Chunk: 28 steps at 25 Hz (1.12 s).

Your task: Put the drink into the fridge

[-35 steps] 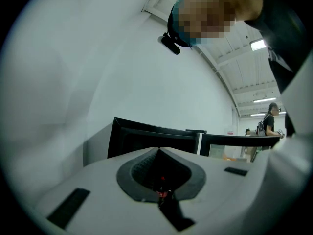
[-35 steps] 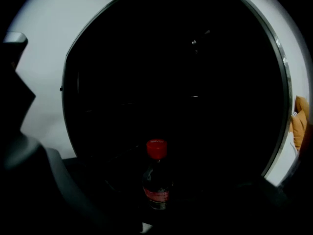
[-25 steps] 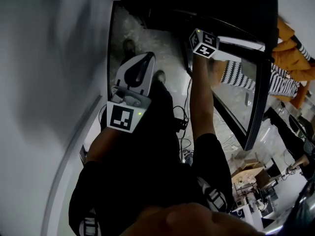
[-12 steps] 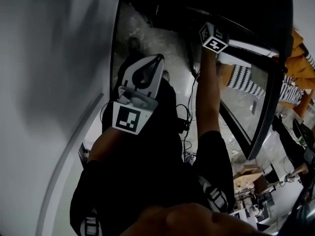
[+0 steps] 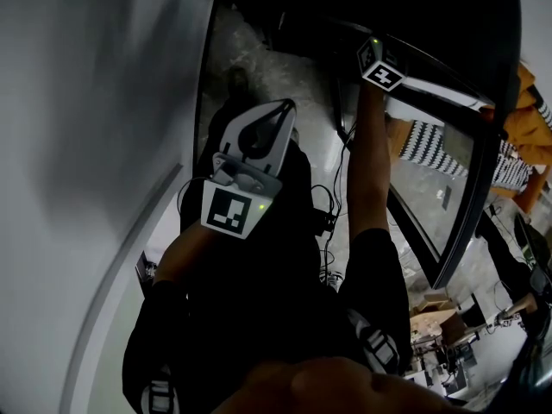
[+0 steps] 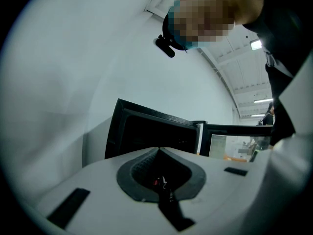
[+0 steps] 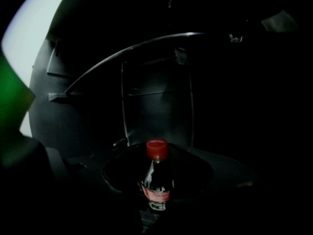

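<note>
1. White left gripper sits close to the body, jaws pressed together with nothing between them.
2. Right arm reaches past it toward the fridge.
3. Right gripper is inside the dark fridge, jaws clamped on the drink bottle. Bottle is upright, with red cap, dark liquid and red label. Can't tell if it rests on a shelf.
4. Glass fridge door stands open, right of the arm.
5. Striped fabric and orange fabric show beyond the door.

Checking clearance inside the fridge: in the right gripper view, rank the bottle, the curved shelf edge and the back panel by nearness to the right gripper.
1. bottle, between the jaws.
2. shelf edge, overhead.
3. back panel, straight behind.
</note>
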Available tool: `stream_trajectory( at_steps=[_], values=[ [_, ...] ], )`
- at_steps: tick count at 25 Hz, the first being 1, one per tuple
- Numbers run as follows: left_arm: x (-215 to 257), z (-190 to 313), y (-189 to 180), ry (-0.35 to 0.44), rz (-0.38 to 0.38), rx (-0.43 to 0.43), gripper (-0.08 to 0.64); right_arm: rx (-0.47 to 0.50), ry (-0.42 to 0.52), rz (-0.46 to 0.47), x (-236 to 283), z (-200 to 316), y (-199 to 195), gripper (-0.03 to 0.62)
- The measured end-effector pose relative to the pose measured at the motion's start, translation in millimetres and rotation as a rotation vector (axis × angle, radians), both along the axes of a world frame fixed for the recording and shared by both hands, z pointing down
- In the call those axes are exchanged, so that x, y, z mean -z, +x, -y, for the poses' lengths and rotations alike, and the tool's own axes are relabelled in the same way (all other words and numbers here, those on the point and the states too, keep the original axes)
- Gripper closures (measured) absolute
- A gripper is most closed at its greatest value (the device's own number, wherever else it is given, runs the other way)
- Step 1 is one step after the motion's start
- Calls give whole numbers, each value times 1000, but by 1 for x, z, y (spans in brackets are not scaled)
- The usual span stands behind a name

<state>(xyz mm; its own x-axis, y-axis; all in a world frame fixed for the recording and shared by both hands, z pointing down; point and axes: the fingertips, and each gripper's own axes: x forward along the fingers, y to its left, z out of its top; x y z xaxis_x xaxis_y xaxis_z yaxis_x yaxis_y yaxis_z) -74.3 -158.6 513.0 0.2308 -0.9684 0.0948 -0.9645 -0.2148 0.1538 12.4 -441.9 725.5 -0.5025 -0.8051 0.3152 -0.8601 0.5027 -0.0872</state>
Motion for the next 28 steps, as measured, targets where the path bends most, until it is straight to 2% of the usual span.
stream_trajectory(
  at_steps=[7,13,20,28],
  values=[
    [-2,4,-1,-4,1,-1,555,5,-11,-16,-5,0,-4,466],
    [-4,6,-3,-11,3,-3,555,-1,-47,9,-19,-5,1,466],
    [-4,7,-7,-9,-6,14,555,1,4,-16,-6,-7,-1,466],
    [-2,4,-11,-11,-20,28,555,12,13,-27,-8,-10,-2,465]
  ],
)
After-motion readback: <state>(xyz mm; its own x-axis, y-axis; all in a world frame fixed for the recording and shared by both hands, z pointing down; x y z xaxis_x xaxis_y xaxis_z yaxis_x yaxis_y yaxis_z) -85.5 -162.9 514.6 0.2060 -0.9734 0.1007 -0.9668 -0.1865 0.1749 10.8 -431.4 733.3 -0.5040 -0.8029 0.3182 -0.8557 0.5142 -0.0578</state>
